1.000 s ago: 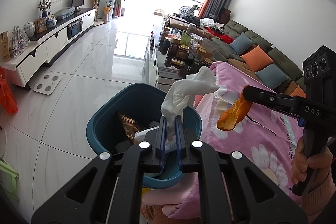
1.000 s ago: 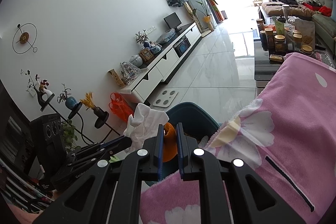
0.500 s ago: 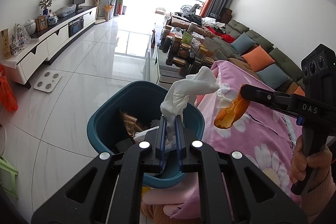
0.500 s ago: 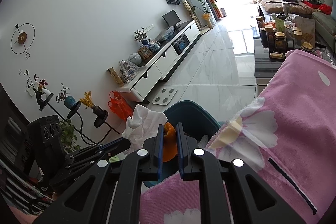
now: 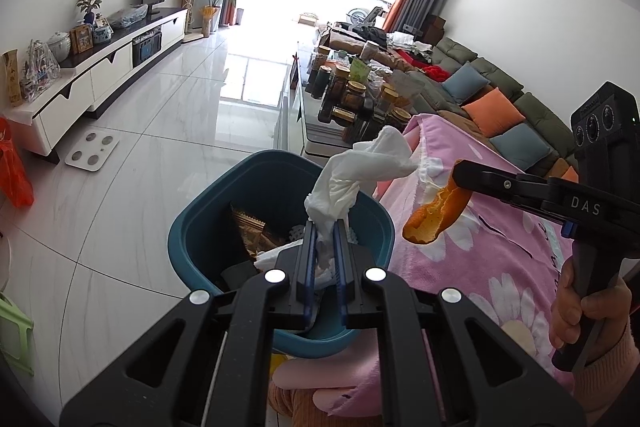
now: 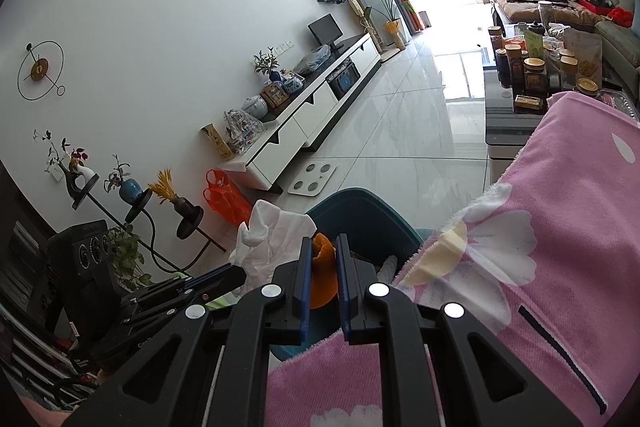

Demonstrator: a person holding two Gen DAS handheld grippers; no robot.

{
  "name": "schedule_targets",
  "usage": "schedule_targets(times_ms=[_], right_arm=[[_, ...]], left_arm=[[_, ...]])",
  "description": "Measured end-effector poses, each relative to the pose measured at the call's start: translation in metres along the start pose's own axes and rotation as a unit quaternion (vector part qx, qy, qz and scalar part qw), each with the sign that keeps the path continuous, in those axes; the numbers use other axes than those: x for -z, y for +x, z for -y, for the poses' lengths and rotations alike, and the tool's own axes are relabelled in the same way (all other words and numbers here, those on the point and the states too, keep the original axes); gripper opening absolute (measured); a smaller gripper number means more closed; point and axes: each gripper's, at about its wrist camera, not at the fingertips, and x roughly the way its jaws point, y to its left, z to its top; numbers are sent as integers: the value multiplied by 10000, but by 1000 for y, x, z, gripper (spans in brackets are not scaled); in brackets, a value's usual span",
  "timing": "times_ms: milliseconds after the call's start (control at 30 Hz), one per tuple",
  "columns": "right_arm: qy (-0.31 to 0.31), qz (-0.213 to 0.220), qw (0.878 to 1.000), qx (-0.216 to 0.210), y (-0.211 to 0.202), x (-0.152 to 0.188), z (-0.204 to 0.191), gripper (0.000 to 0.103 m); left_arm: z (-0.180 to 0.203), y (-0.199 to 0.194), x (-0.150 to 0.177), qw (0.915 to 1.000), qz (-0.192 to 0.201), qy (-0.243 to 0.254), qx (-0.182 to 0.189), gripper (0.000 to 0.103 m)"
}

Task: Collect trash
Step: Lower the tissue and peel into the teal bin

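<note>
trash is being held in both grippers at once. the left gripper (image 5: pixel 323 227) is pinching a crumpled white tissue (image 5: pixel 360 175) between its blue pads, the bulk of the paper standing up beyond the fingertips. the right gripper (image 6: pixel 323 247) is pinching a piece of orange peel (image 6: pixel 322 267), fingers pressed onto it, most of the peel hanging below the tips.

directly under and ahead of the left fingertips, the teal bin (image 5: pixel 188 227) is sitting on the floor, open, a gold wrapper (image 5: pixel 250 235) and other paper lying inside. the peel is hanging to the right of the bin rim, over the pink flowered blanket (image 5: pixel 500 247), not yet above the opening.

judgement: the drop step is in hand. the tissue appears well placed for release; opening wide should help, since the paper is wedged deep between the pads and may cling. the peel should be carried leftward over the bin mouth before letting go, otherwise it is likely to land on the blanket.
</note>
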Motion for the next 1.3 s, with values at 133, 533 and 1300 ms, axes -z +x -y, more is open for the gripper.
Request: schedule_targets(times_ms=[133, 533, 1300], right_arm=[[-7, -24, 10000, 15, 3, 0, -1, 10], [-31, -147, 9999, 51, 16, -1, -5, 10], [12, -358, 9993, 113, 42, -7, -4, 10]], left_arm=[[0, 2, 0, 10000, -23, -14, -7, 9], [-2, 10, 1, 9999, -99, -57, -25, 9], [-11, 35, 3, 9995, -275, -164, -65, 9]])
